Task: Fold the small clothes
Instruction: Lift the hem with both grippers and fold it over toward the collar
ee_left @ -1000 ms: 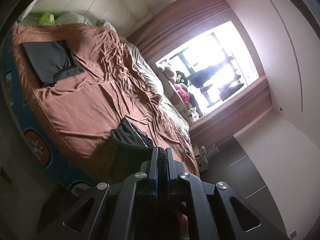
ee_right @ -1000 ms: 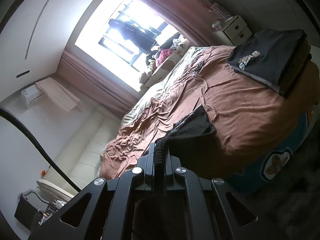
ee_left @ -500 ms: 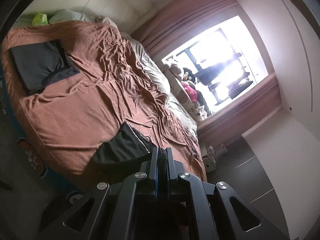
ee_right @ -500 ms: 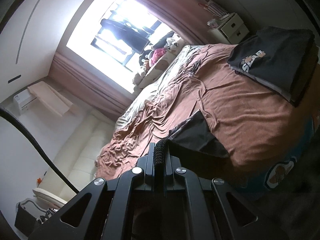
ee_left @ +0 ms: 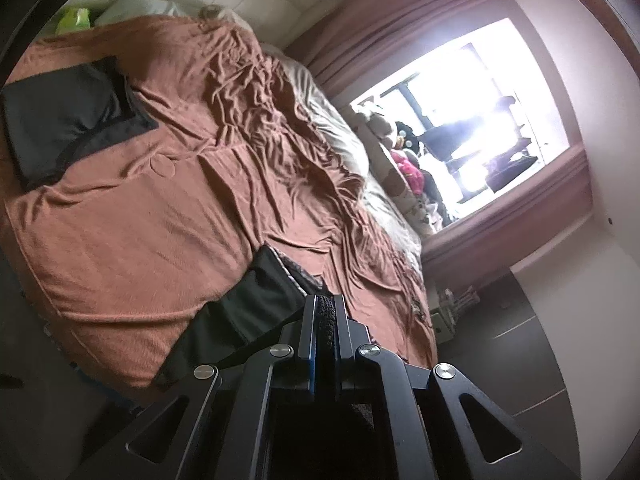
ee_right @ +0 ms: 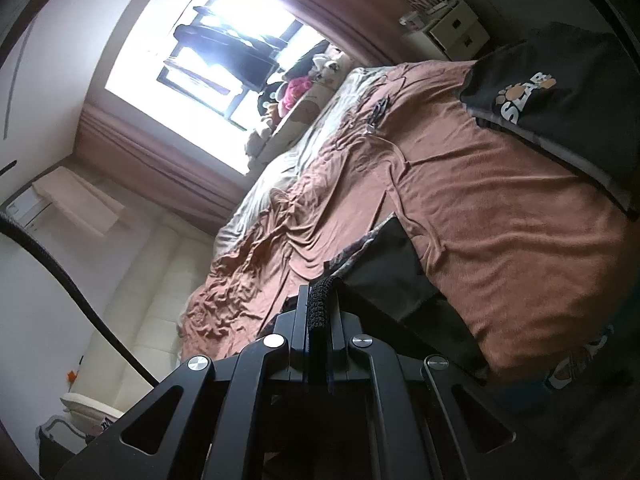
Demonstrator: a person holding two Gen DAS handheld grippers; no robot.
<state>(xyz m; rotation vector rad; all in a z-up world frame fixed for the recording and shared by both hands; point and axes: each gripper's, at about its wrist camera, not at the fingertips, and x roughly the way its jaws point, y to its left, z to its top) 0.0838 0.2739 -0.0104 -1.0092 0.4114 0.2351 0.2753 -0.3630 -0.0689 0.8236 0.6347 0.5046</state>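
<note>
Black garment (ee_left: 256, 300) edge is pinched in both closed tools, left tool (ee_left: 325, 308) and right tool (ee_right: 319, 300).

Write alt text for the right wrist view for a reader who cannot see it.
The right gripper is shut on the edge of a dark garment that drapes onto a bed covered by a wrinkled brown blanket. A stack of folded dark clothes sits at the blanket's far right, and a bright window fills the background.
</note>
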